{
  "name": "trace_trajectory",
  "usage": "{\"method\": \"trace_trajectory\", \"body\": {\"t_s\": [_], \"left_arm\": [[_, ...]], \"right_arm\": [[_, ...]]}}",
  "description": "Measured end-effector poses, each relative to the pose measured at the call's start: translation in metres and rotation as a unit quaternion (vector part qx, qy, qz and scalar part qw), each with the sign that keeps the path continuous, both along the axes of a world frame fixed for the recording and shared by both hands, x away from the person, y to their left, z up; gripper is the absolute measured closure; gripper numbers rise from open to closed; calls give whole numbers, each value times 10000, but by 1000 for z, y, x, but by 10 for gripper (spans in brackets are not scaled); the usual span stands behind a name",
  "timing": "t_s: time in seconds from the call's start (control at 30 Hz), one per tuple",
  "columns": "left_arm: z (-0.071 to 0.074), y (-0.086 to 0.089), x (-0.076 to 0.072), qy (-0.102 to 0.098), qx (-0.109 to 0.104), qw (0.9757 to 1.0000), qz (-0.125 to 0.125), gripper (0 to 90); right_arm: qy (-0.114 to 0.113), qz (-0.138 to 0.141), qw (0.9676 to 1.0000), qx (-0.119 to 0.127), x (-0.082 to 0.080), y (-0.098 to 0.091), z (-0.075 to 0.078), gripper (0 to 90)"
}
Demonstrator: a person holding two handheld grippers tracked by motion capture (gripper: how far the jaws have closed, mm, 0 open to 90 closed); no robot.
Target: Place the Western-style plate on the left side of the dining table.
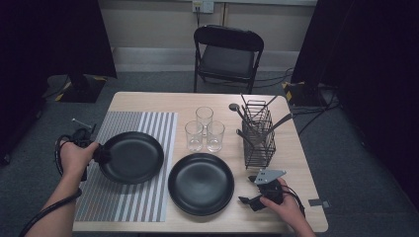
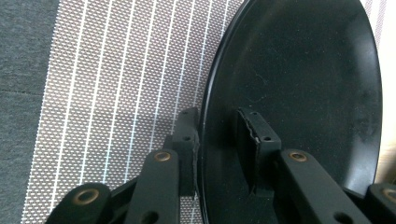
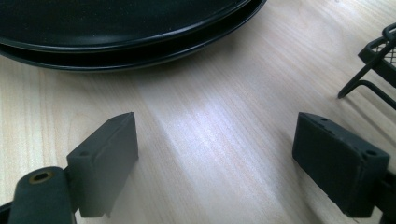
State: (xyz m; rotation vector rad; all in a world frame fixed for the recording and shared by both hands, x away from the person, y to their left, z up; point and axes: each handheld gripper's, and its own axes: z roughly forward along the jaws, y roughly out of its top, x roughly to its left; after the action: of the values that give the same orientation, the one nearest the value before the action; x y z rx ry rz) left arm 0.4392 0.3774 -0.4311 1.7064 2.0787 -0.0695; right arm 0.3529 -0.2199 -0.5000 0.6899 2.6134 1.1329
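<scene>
At the table's left edge, a person's left hand [image 1: 74, 157] holds the left gripper [image 1: 101, 154], whose jaws are clamped on the left rim of a black plate [image 1: 132, 157]; in the left gripper view one pad [image 2: 187, 140] sits under the rim and the other pad [image 2: 254, 135] presses on the plate's [image 2: 299, 79] inner face. The plate hangs tilted over the striped placemat [image 1: 148, 123], which lies along the left half of the wooden table [image 1: 296, 163] and runs down to its near edge; the placemat [image 2: 116, 70] fills the ground behind the rim in the left gripper view. Just right of the mat, near the middle of the near edge, a second black plate [image 1: 200, 183] lies flat on the wood. Behind it, toward the table's centre, three clear glasses [image 1: 204, 129] stand close together in a cluster. Right of them, toward the far right corner, a black wire caddy [image 1: 258, 136] stands upright with dark utensils leaning out of it. At the near right corner, the right hand [image 1: 289, 207] rests the right gripper [image 1: 252, 190] low on the table, between the caddy and the near edge, its jaws spread wide with nothing between them. In the right gripper view, bare wood lies between the pads [image 3: 109, 154], the second plate's [image 3: 116, 32] rim crosses the top, and the caddy's [image 3: 373, 65] foot shows at the right.
</scene>
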Motion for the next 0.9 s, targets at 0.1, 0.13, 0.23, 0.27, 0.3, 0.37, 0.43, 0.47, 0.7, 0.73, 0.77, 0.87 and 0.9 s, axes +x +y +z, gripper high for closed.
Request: {"method": "trace_trajectory", "body": {"t_s": [0.1,0.13,0.23,0.27,0.3,0.37,0.43,0.47,0.7,0.73,0.77,0.87,0.9], "left_arm": [[-1,0,0,-6,28,10000,94,700],[-1,0,0,-6,29,10000,87,701],[-1,0,0,-13,60,9999,103,704],[-1,0,0,1,77,9999,98,704],[-1,0,0,13,65,9999,103,706],[-2,1,0,54,36,9999,107,710],[-3,3,-1,26,-27,9999,153,716],[-4,3,-1,-3,-39,9999,145,718],[-8,4,-1,16,-30,9998,195,714],[-8,4,-1,16,-30,9998,195,716],[-7,4,-2,9,1,9998,196,717],[-7,4,-2,2,36,9998,201,718],[-8,4,-2,11,54,9998,192,718]], "right_arm": [[-1,1,10000,1,0,0,0,135],[-2,1,10000,0,0,0,0,135],[-2,1,10000,1,0,0,0,135],[-2,1,10000,1,0,0,0,135],[-2,1,10000,1,0,0,0,135],[-1,1,10000,0,0,0,0,135],[-2,1,10000,1,0,0,0,135],[-1,0,10000,0,0,0,0,135],[-2,1,10000,1,0,0,0,135],[-1,0,10000,1,0,0,0,135],[-2,0,10000,0,0,0,0,135],[1,-5,10000,0,0,0,0,135],[1,-9,10000,0,0,0,0,135]]}}
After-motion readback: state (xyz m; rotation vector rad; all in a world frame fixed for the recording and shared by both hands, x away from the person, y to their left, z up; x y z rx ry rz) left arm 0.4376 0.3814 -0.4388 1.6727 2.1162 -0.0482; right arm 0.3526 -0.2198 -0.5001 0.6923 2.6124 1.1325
